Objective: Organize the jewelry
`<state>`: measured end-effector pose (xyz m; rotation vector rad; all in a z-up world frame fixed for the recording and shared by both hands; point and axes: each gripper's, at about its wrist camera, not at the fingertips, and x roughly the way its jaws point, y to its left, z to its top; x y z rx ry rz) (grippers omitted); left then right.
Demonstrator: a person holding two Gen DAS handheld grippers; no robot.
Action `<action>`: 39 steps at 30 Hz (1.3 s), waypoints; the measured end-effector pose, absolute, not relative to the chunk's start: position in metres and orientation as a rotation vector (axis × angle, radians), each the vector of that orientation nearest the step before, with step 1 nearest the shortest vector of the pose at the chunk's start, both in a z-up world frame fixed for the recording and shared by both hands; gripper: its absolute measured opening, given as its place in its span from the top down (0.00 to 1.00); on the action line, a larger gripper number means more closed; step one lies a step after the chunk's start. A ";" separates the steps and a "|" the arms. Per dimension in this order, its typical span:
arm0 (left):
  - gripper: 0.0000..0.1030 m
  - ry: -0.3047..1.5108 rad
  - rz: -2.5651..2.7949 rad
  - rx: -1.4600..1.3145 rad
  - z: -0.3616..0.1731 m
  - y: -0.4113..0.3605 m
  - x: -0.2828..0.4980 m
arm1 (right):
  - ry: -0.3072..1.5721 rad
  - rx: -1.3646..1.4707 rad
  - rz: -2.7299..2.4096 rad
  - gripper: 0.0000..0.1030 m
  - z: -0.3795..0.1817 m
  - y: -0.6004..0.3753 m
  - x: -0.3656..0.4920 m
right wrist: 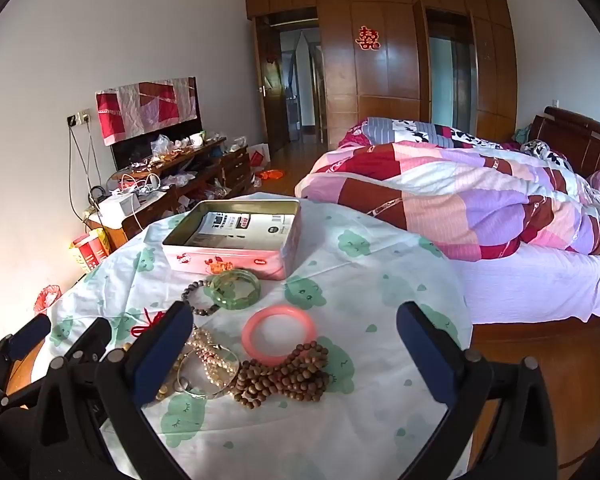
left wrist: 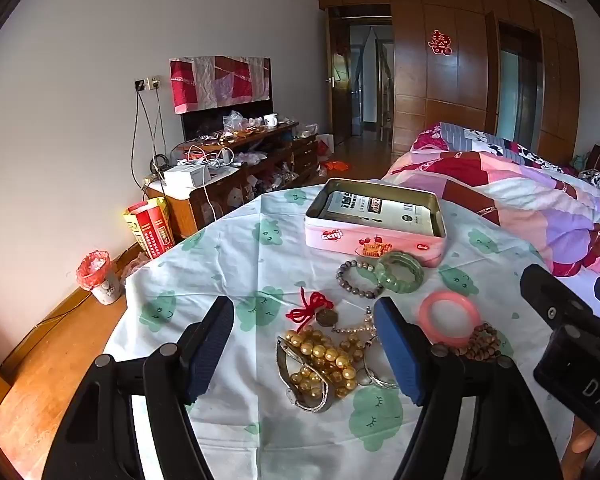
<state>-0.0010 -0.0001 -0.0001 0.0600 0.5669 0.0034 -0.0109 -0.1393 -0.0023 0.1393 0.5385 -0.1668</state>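
Jewelry lies on a cloth-covered round table [left wrist: 228, 256]. A gold bead necklace [left wrist: 328, 356] and a silver watch [left wrist: 300, 392] lie between the fingers of my open left gripper [left wrist: 304, 332], which hovers above them. Beyond lie a red cord with pendant [left wrist: 312, 308], a grey bead bracelet [left wrist: 358, 278], a green bangle [left wrist: 400, 272] and a pink bangle [left wrist: 450, 318]. An open pink tin [left wrist: 376, 220] stands at the back. My right gripper [right wrist: 294, 340] is open wide over the pink bangle [right wrist: 279, 332] and brown wooden beads [right wrist: 288, 376]. A silver bangle [right wrist: 208, 376] and a pearl strand [right wrist: 210, 354] lie by its left finger.
A bed with a patchwork quilt [right wrist: 460, 188] runs along the right of the table. A cluttered low wooden cabinet [left wrist: 236, 160] stands against the left wall, with a small bin [left wrist: 98, 276] and a red carton [left wrist: 150, 228] on the floor. The right gripper's body [left wrist: 572, 340] shows at the left view's right edge.
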 end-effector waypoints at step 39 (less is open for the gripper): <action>0.29 0.580 -0.037 0.000 -0.005 0.010 -0.004 | 0.558 0.151 -0.163 0.00 -0.008 -0.139 -0.010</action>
